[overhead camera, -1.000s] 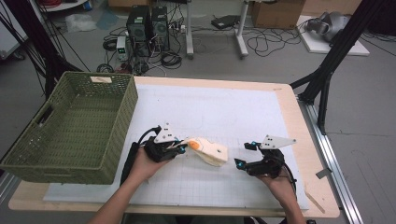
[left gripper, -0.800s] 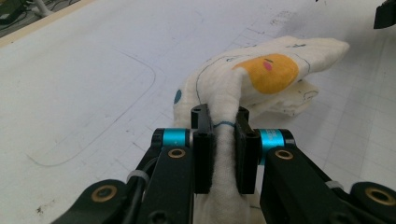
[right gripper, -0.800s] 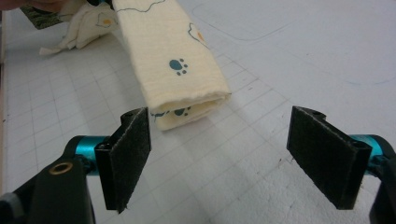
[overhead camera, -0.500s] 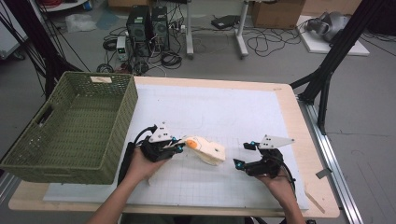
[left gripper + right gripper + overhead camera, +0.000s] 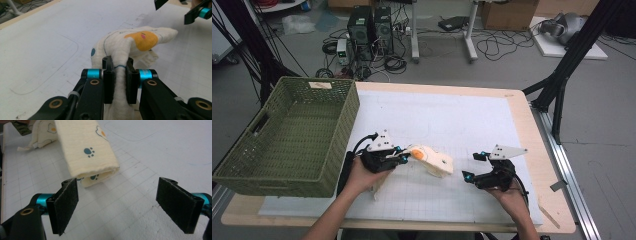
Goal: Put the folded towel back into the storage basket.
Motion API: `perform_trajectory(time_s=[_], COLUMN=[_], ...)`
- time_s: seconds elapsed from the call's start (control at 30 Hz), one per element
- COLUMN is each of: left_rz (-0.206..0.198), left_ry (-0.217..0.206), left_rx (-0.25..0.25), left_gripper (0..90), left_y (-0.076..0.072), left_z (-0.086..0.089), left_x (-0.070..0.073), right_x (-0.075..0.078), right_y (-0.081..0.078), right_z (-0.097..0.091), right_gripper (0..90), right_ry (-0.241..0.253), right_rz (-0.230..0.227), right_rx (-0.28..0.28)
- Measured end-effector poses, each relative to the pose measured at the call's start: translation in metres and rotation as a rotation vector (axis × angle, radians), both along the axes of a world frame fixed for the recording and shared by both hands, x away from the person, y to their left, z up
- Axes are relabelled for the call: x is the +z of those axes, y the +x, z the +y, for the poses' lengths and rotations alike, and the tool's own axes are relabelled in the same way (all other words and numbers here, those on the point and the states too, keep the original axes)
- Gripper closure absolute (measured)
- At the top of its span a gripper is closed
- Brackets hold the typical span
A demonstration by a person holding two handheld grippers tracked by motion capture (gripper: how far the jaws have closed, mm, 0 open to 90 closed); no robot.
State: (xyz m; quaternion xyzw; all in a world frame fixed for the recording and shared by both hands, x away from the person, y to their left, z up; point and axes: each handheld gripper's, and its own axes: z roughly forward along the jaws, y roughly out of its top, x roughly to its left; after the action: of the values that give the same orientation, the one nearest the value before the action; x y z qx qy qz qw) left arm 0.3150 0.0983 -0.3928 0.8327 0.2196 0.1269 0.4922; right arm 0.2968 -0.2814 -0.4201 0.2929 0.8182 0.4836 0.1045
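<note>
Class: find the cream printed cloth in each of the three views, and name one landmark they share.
High view: cream cloth lower centre, between both grippers.
Left gripper view: centre, pinched in the jaws.
Right gripper view: upper left, beyond the open jaws.
Shared landmark: white gridded mat.

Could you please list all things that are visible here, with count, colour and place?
Cloth: one, cream with orange and blue prints, folded, on the mat between the grippers.
Basket: one, green woven, at the table's left edge.
Mat: one, white with a grid, covering the table top.
Table: one, light wood.
Computer towers: two, black, on the floor behind the table.
Left hand-held gripper: one, black, shut on the cloth.
Right hand-held gripper: one, black, open, near the cloth's end.
</note>
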Motion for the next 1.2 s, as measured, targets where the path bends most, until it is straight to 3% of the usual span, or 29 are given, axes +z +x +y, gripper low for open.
perform_trajectory(time_s=[0.2,0.37,1.2], left_rz=[0.007,-0.004,-0.039], left_ry=[-0.037,-0.052,-0.064], left_rx=[-0.073,-0.093,-0.014], left_gripper=[80.9,80.9,80.9], left_y=[-0.002,-0.005,-0.005], left_z=[0.007,0.015,0.046], left_x=[0.013,0.025,0.074], right_x=[0.000,0.001,-0.001], right_y=[0.000,0.000,0.002], right_z=[-0.001,-0.001,0.000], right_gripper=[17.2,17.2,17.2], right_ry=[0.004,0.005,-0.001], right_rz=[-0.004,-0.006,-0.001], right_rx=[-0.001,-0.001,0.007])
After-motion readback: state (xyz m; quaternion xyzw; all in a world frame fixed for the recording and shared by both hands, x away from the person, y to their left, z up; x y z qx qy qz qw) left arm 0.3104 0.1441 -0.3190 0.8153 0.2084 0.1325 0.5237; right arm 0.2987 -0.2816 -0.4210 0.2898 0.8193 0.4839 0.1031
